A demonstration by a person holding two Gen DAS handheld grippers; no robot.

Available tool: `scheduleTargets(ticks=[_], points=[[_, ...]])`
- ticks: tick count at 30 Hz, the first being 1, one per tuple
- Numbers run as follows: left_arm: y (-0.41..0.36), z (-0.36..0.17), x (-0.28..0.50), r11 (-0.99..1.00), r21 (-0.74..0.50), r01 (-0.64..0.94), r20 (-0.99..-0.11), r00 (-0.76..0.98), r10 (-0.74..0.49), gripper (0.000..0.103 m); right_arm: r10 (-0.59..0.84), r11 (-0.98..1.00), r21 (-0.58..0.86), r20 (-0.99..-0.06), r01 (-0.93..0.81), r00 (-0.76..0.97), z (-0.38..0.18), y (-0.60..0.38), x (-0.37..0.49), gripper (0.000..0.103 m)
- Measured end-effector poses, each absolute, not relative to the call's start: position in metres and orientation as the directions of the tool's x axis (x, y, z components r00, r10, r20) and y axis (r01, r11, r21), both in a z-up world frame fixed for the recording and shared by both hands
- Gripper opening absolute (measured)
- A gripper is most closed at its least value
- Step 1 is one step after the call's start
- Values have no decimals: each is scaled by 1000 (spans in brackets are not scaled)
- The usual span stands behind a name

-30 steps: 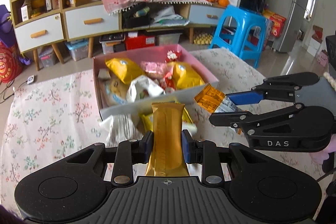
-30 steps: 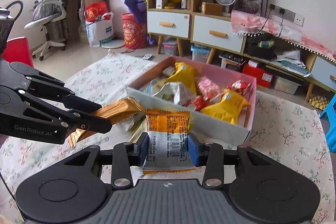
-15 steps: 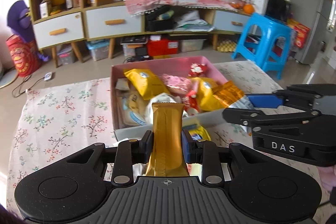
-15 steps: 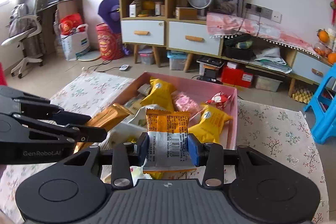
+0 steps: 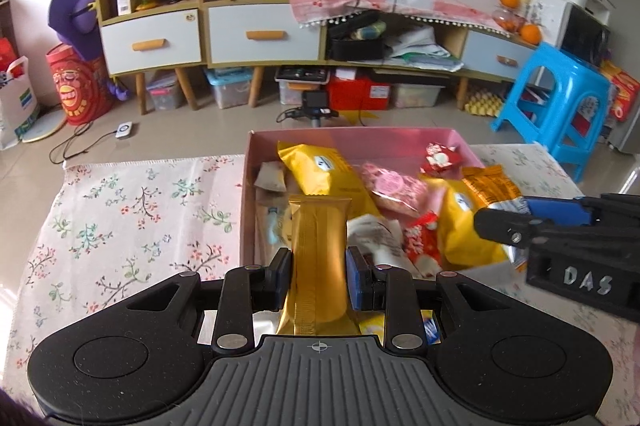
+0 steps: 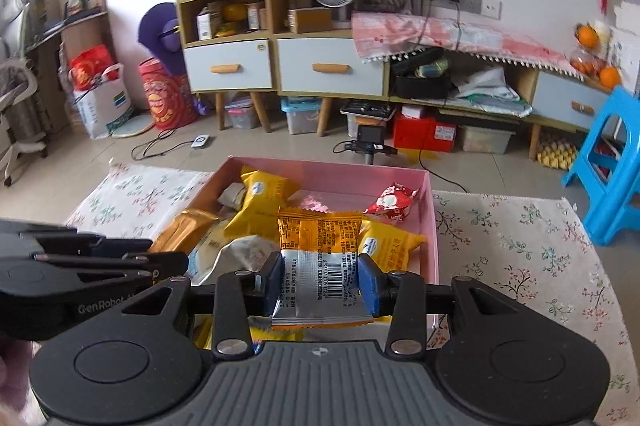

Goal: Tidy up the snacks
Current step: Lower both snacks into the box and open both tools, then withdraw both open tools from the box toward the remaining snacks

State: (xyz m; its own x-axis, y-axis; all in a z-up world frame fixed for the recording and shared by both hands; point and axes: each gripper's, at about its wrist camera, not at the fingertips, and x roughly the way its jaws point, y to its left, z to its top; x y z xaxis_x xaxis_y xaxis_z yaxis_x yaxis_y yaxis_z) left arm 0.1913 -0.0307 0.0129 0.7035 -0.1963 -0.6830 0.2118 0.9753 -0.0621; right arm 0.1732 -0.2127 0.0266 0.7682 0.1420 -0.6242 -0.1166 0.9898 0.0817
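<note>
Gold bar [image 5: 318, 258] pinched in my left gripper [image 5: 318, 276], long axis straight ahead along the fingers, its far end over the pink box [image 5: 348, 137]. Right gripper [image 6: 320, 284] clamps the orange packet [image 6: 320, 250], likewise over the box and beside the left. A second ago both hung short of the box's near wall; now they overhang its snacks.

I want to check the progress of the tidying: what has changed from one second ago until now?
Both grippers moved forward over the pink box. The left gripper now holds its gold snack bar above the snacks inside, and the right gripper its orange packet. Both grips stayed shut; nothing was released; the box kept its place.
</note>
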Motion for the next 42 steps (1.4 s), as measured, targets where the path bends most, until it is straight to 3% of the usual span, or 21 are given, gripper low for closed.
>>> scheduleTargets(ticks=[19,21,25,29,34,42], points=[[-31,-5,220,986,-32,165,-667,731,-144,29,171,985,130,-629,-114,758,7,-219,205,30],[-32,-4,219,985,-19,173,-659,739,-142,33,172,985,129,-625,-117,761,7,-218,204,33],[-34,0,215,984,2,176,-645,752,-133,59,165,986,130,-618,-107,769,9,-219,202,52],[-33,5,211,984,-2,181,-639,756,-140,72,151,988,128,-614,-91,775,12,-222,200,64],[-30,12,200,983,-19,181,-635,758,-152,83,132,988,143,-605,-55,785,18,-229,193,75],[-28,21,179,982,-24,186,-642,751,-158,88,86,996,73,-600,-53,796,24,-228,175,83]])
